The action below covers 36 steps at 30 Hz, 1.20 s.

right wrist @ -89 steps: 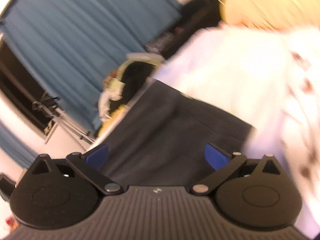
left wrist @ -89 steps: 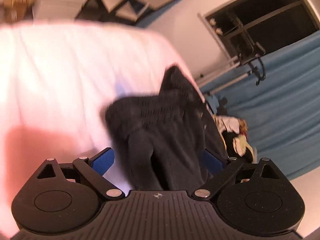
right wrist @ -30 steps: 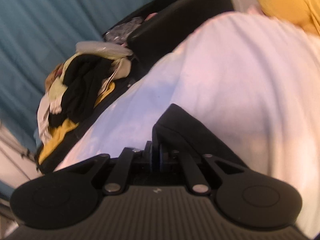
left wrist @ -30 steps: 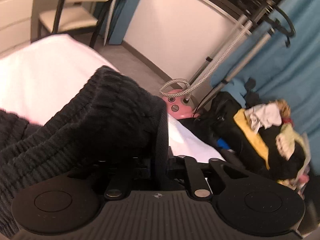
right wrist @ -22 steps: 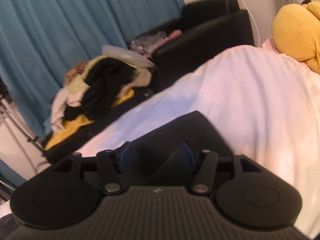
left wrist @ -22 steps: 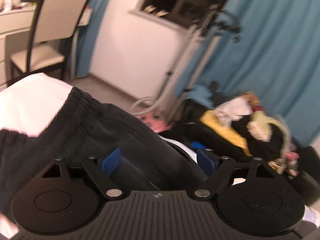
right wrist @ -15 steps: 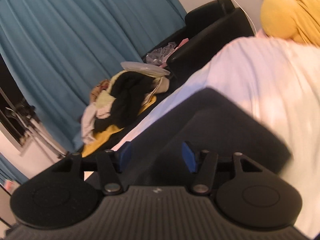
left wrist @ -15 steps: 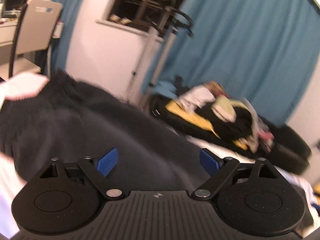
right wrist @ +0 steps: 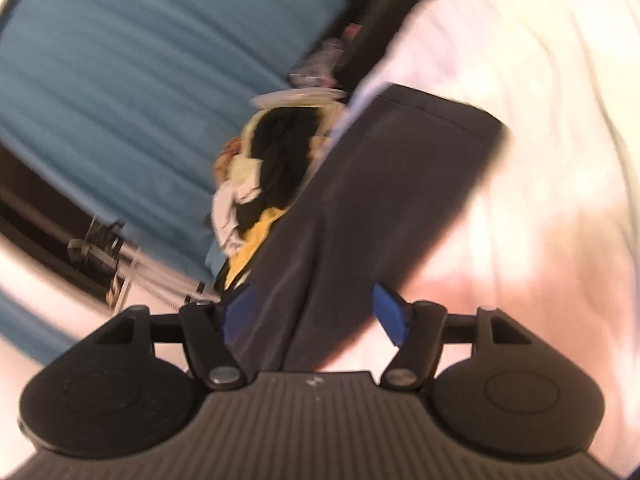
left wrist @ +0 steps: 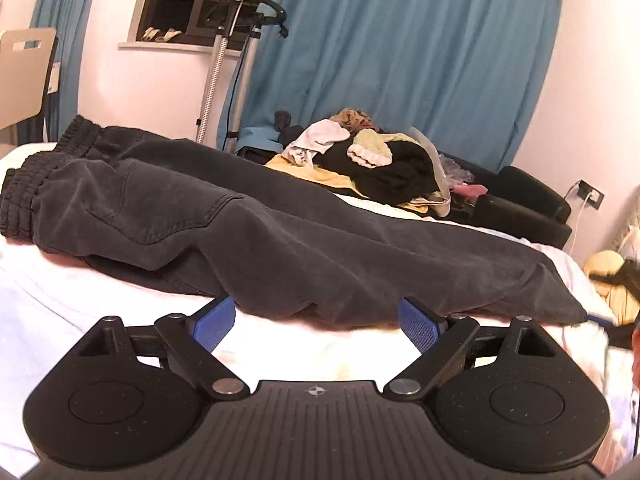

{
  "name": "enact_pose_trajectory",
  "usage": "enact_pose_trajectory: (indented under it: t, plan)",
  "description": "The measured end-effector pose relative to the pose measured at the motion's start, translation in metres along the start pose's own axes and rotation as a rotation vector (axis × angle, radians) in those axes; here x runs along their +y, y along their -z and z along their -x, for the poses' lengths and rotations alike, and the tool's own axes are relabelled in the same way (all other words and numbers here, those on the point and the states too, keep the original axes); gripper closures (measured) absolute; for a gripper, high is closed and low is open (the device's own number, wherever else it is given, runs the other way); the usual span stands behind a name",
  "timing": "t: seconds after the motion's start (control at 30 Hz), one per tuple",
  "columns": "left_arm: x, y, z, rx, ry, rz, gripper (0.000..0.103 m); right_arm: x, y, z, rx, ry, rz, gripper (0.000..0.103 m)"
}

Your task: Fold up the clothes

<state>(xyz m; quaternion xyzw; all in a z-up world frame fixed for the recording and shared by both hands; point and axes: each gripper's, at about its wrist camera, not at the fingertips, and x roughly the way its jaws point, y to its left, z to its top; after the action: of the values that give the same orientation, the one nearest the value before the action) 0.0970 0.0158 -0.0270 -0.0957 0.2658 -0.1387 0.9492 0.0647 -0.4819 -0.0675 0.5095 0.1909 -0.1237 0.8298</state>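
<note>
garment: dark grey trousers point(left wrist: 280, 236) lie lengthwise on the white bed point(left wrist: 80, 308), legs stacked one on the other, so already halved along the length; elastic waistband point(left wrist: 24, 196) toward the bed's left end, hems point(left wrist: 560, 300) toward its right end.
left gripper: left gripper point(left wrist: 316, 320) has its jaws spread wide, holding nothing, low over the near edge of the bed just short of the trousers' mid-leg.
right gripper: right gripper point(right wrist: 312, 312) also has its jaws parted with nothing pinched; the trouser leg point(right wrist: 360, 200) runs up between the blue pads but neither pad presses it. View is motion-blurred and tilted.
hem in right view: leg end point(right wrist: 440, 112) lies flat on the sheet, toward the far side of the bed.
step in hand: judged, both tools are free of the cloth with the trousers laid out long and doubled; fits a pause between folds. Cannot settle whether this lay-out is the finished fold or only a half-way one.
next move calls for: if a cross fold follows, each gripper needs a pinch through both layers at one end, both corners lifted level and carried toward the other end so the layers do not slide apart.
risk: thick denim-like cloth, bulky elastic waist; a shallow pinch may catch the top layer only.
surroundings: heap of mixed clothes point(left wrist: 372, 160) beyond the far edge of the bed, blue curtain point(left wrist: 400, 40) behind.
</note>
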Motion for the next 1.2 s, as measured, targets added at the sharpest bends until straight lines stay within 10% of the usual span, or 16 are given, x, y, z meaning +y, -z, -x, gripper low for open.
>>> enact_pose_trajectory:
  t: [0.23, 0.77, 0.97, 1.2]
  plan:
    - [0.006, 0.006, -0.018, 0.049, -0.018, 0.024, 0.012, -0.046, -0.013, -0.033, -0.004, 0.001, -0.214, 0.021]
    - [0.011, 0.014, -0.066, 0.086, 0.033, 0.059, 0.012, -0.064, -0.057, -0.118, -0.086, -0.16, -0.098, 0.021]
    - [0.01, 0.017, -0.072, 0.055, 0.062, 0.047, 0.012, -0.06, -0.061, -0.144, -0.123, -0.107, -0.036, 0.084]
    - [-0.005, 0.01, -0.066, -0.027, 0.061, -0.02, 0.012, -0.022, -0.074, -0.108, -0.212, -0.092, 0.036, 0.095]
